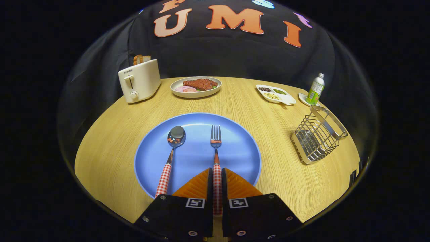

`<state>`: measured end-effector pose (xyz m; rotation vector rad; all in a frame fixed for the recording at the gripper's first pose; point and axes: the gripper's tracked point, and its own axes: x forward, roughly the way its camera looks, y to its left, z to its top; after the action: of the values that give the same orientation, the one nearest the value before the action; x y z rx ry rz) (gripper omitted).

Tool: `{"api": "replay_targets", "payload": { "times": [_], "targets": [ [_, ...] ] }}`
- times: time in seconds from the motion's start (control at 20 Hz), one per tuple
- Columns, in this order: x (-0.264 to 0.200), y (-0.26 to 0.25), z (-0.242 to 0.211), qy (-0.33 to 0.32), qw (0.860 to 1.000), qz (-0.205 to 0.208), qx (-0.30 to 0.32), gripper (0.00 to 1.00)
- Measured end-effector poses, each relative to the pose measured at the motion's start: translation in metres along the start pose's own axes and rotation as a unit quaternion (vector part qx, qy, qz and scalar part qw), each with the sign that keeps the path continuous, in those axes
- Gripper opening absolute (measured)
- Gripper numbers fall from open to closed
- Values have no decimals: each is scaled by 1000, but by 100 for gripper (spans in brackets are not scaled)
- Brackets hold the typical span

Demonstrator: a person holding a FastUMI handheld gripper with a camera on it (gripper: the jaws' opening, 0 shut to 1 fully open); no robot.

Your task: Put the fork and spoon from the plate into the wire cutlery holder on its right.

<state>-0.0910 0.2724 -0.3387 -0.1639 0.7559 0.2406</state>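
Now gripper point(217, 174) tight around fork point(216, 148) handle.

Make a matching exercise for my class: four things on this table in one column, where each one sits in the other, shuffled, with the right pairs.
1. fork
2. spoon
3. toaster
4. wire cutlery holder

A. on the table, right of the blue plate
B. handle between the fingers of the tool
C. far side, left of the food plate
D. on the blue plate, left of the fork

Pairs: 1-B, 2-D, 3-C, 4-A

gripper point(217, 174) clamped on fork point(216, 148) handle over blue plate point(242, 148); spoon point(172, 151) beside; wire holder point(317, 136) at right
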Motion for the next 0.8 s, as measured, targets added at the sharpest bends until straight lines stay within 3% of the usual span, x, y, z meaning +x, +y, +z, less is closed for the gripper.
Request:
{"api": "replay_targets", "payload": {
  "times": [0.45,0.8],
  "targets": [
    [-62,-56,78,-9,999,41,-21,8],
    [-96,-152,119,25,998,21,-59,8]
  ]
}}
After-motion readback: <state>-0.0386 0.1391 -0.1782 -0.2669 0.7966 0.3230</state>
